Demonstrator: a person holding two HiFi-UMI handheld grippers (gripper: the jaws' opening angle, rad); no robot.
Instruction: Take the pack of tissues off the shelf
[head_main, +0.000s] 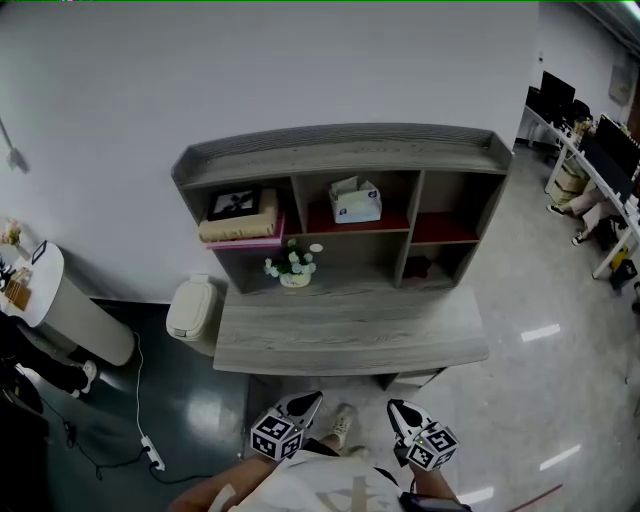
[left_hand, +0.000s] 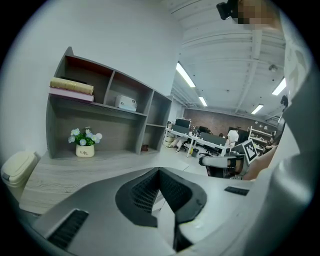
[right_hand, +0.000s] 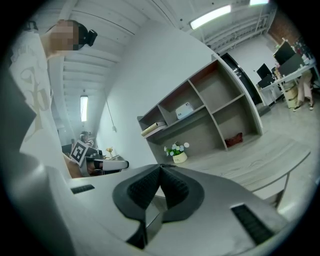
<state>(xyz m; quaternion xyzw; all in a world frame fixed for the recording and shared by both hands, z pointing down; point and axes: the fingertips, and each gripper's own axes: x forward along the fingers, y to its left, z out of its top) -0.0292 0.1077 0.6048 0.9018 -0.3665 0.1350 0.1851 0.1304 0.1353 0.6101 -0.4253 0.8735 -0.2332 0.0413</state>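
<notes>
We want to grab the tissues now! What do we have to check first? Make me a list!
1. Pack of tissues found: ok. It sits in the upper middle compartment of the shelf.
2. Way to the pack open: ok. Nothing stands in front of it; the flower pot is lower and to the left.
3. Jaws open for grabbing: not ok. The left gripper and the right gripper are both shut and hold nothing.
4. Gripper close to the pack: not ok. Both are in front of the desk, near the person's body.
5. Pack full or nearly empty: cannot tell.
</notes>
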